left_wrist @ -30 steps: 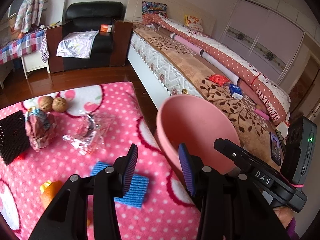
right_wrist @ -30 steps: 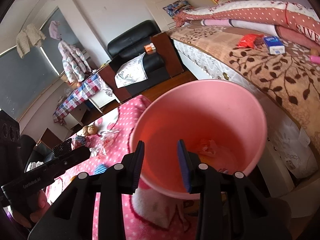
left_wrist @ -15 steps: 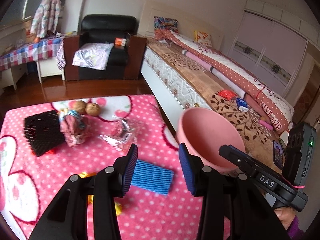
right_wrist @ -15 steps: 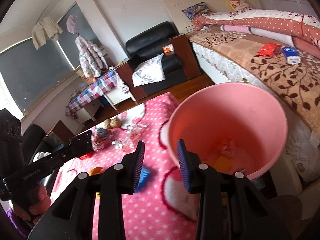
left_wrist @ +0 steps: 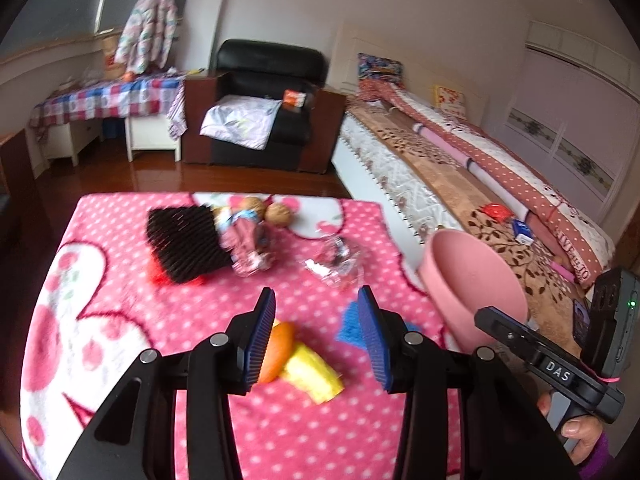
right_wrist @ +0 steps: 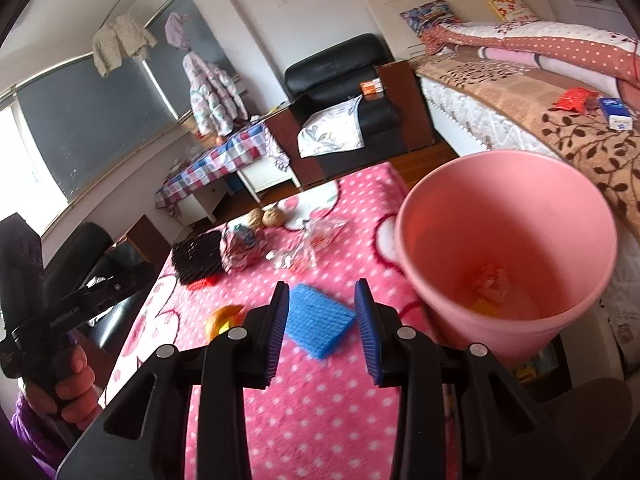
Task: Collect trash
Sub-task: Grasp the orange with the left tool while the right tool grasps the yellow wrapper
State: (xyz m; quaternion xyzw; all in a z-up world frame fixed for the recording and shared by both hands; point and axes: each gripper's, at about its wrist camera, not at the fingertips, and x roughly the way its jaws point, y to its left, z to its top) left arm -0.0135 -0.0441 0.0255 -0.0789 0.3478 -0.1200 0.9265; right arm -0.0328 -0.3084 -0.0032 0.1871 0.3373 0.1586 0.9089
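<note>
A pink bin (right_wrist: 508, 256) stands at the right edge of the pink dotted table (left_wrist: 132, 320); a few scraps lie in its bottom. It also shows in the left wrist view (left_wrist: 472, 284). On the table lie a blue foam pad (right_wrist: 318, 320), an orange and yellow peel (left_wrist: 296, 360), a clear wrapper (left_wrist: 336, 264), a crumpled pink wrapper (left_wrist: 248, 244), a black foam net (left_wrist: 184, 240) and two walnuts (left_wrist: 266, 210). My left gripper (left_wrist: 316, 320) is open and empty above the peel. My right gripper (right_wrist: 322, 316) is open and empty above the blue pad.
A bed (left_wrist: 460, 176) runs along the right behind the bin. A black armchair (left_wrist: 264, 108) and a checkered table (left_wrist: 104, 100) stand at the back across a wooden floor.
Both grippers have pulled back and left from the bin over the table. The peel and blue pad now lie between the fingers. Both stay open.
</note>
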